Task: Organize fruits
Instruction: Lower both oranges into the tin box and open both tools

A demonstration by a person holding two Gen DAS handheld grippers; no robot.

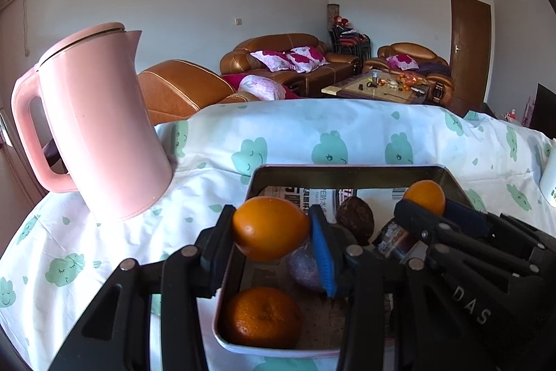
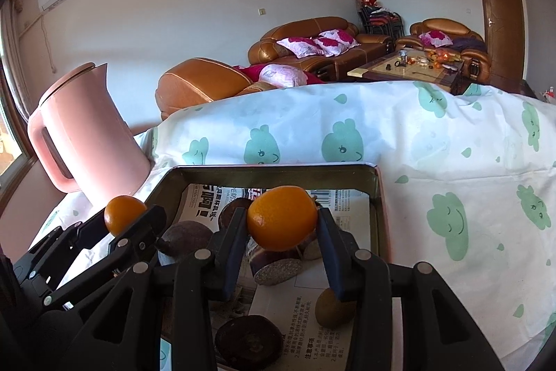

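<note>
Smooth orange fruits: left gripper (image 1: 272, 228) clamping one (image 1: 270, 228), right gripper (image 2: 282, 223) clamping another (image 2: 282, 222), both hanging over the rectangular metal tray (image 2: 278, 170); pink plastic kettle (image 1: 97, 124) crowding the tray's left edge, near fruit partly hidden.

- "DAS" in pale letters on the black arm of the right tongs (image 1: 422, 209).
- Chinese print and a barcode on the newspaper (image 2: 309, 308) lining the tin tray (image 2: 278, 170); too small to read.

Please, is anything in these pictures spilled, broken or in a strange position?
Nothing looks spilled or damaged. The pink kettle only seems to lean, which is the fisheye lens. Each gripper, left and right, holds an orange above the tray; the other fruit lies inside it on newspaper.
</note>
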